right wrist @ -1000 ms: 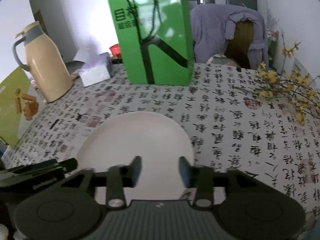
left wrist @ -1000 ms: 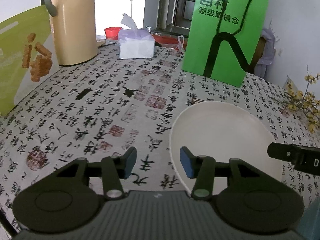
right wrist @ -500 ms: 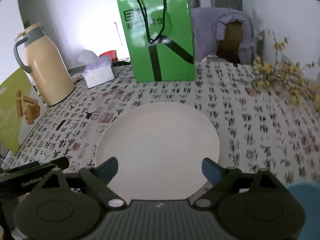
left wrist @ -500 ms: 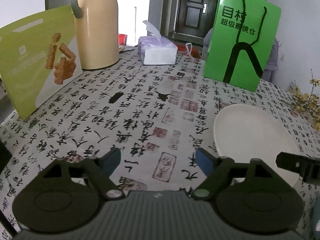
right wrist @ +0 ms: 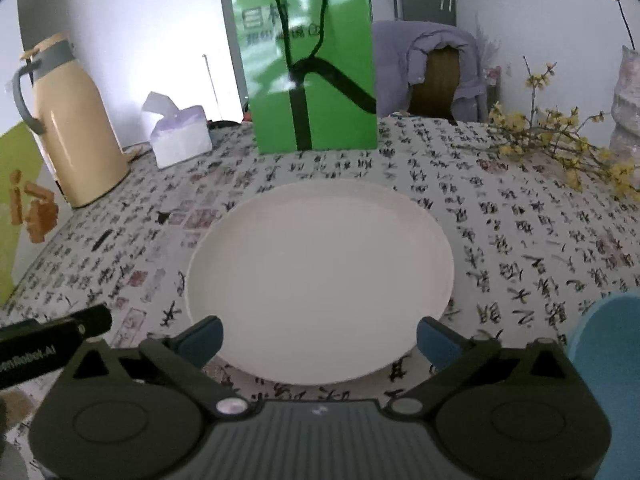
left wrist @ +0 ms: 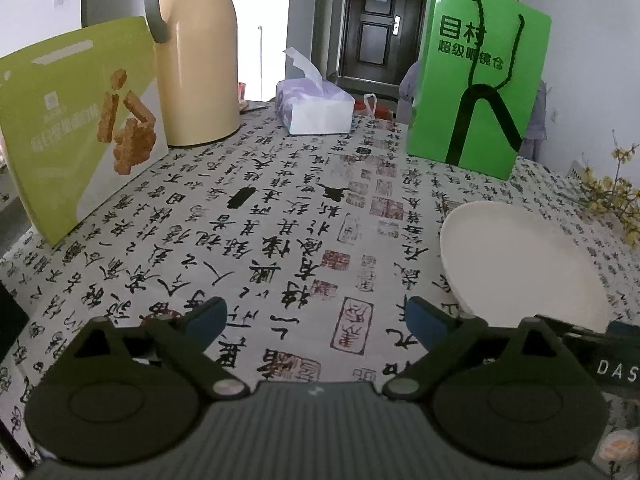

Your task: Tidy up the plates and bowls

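Both jaws just opened wide, empty, white plate [right wrist: 320,276], green bag [left wrist: 476,96] reading 目村, "DAS" partly legible

Green bag [right wrist: 308,60], thermos [left wrist: 196,56], tissue box [left wrist: 318,110], yellow flowers [right wrist: 560,140].

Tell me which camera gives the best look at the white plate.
The right wrist view: the white plate lies whole and centred on the tablecloth, just ahead of the open right claw. The left wrist view shows it only at the right side, its near edge hidden behind gripper parts.
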`<state>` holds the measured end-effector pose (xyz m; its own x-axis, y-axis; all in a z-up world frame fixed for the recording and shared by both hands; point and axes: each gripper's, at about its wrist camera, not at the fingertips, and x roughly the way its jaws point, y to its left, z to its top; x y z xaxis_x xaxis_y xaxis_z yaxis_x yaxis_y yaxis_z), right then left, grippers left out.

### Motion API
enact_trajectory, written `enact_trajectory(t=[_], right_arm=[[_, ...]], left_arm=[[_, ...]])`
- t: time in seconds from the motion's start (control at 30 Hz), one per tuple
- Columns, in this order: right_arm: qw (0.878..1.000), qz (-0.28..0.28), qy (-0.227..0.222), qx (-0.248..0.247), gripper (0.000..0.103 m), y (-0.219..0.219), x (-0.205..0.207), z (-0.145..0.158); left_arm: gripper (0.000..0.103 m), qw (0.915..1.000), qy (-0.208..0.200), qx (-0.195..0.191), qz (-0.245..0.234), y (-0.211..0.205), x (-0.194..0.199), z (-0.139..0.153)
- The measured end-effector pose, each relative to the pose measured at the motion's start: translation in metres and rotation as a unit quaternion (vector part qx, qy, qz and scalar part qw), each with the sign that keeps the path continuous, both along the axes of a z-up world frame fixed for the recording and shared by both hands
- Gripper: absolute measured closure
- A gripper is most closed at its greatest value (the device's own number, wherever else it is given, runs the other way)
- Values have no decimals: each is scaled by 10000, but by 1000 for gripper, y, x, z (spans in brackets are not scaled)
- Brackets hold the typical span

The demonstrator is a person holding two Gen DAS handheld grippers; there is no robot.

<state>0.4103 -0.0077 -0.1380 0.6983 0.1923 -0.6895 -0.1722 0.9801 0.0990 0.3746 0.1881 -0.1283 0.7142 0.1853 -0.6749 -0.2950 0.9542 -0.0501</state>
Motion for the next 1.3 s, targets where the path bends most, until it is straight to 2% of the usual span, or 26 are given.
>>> enact_trajectory(t=[0.3,0.6,0.87,1.3], right_arm=[[9992,-57,-383,131,0,-4,-24,0],[9998,29,-174,31,0,1,-54,-14],[10000,-53,69,-4,0,5,-47,-27],[9990,-46,-274,-360,0,15,-42,-37]], left_arm=[[3,9999,-71,-61,118,13,-1,-7],[1,9997,-209,80,111,19,-19,-1],[0,9995,-277,147,100,26,-35,2],[0,9998,-173,137,19,21,-27,-8]])
